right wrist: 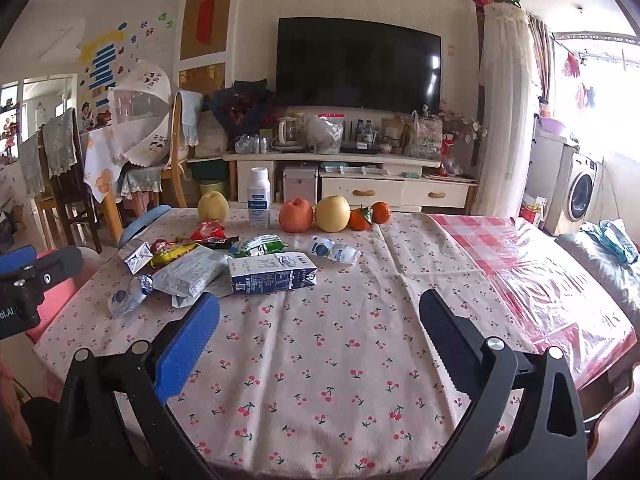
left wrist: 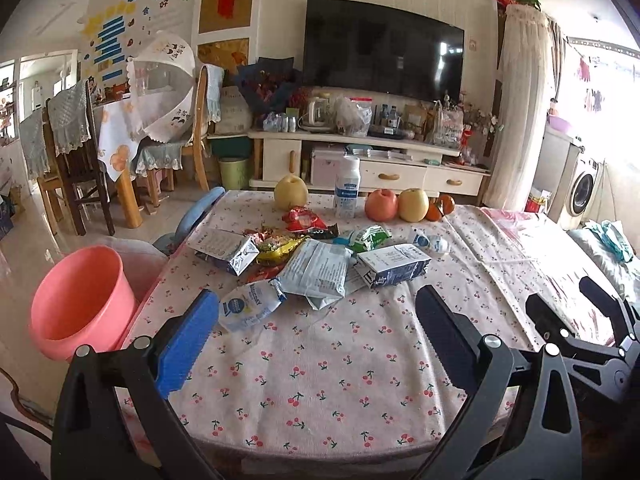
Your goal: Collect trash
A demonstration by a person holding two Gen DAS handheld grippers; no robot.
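Pink bin (left wrist: 82,300) standing at left off tabletop (left wrist: 320,360) edge, interior bottom hidden. Left tool (left wrist: 316,320) hovering with jaws apart, empty, nearest crumpled bottle (left wrist: 250,306); advise closing across its body, then carrying leftward to bin. Trash pile (right wrist: 192,264) lying mid-tabletop, wrappers overlapping, lower ones obscured. Blue carton (right wrist: 274,273) sitting nearest right tool (right wrist: 320,320), fingers spread, empty. Fruit row (right wrist: 296,215) behind pile: not trash, leave in place.

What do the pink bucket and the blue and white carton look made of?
The pink bucket looks like smooth moulded plastic, matte with an even colour. The blue and white carton looks like coated paperboard: folded edges, flat printed faces, slight sheen.
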